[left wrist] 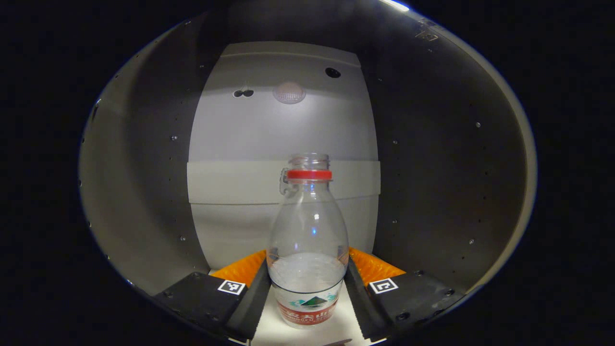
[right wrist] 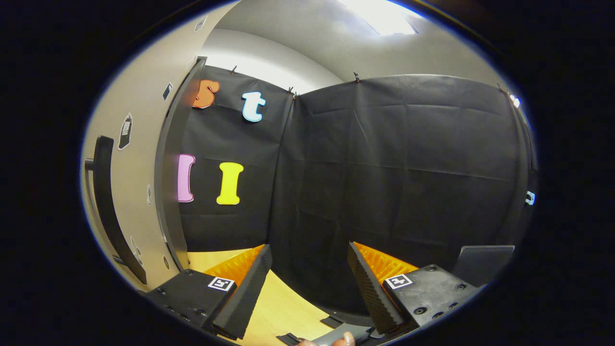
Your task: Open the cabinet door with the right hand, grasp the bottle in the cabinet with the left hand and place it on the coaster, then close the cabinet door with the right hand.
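The bottle (left wrist: 308, 240) is clear plastic, pear-shaped, uncapped, with a red ring at its neck and a printed band round its base; a little water sits low in it. It stands upright on the pale floor of the cabinet (left wrist: 144, 192), whose side walls are smooth, dark and dotted with rows of small shelf-pin holes. Behind the bottle the back panel is light grey with a paler strip across its middle, and above the bottle there is a round perforated disc (left wrist: 289, 92) and a dark hole off to the bottle's upper right.

In the left gripper view the left claw (left wrist: 307, 278) reaches inside the cabinet, its wedge-shaped ribbed fingers lying either side of the bottle's lower body, right against its sides. Whether they press on it or merely flank it, I cannot tell.

In the right gripper view the right claw (right wrist: 307, 283) is released, its ribbed fingers spread with nothing between them, over a yellowish wooden worktop (right wrist: 283, 307). Left of that claw stands the cabinet door (right wrist: 139, 158), pale, seen at a slant, with a long dark bar handle (right wrist: 108, 202) and small stickers. Beyond the claw hangs creased black cloth (right wrist: 399, 168).
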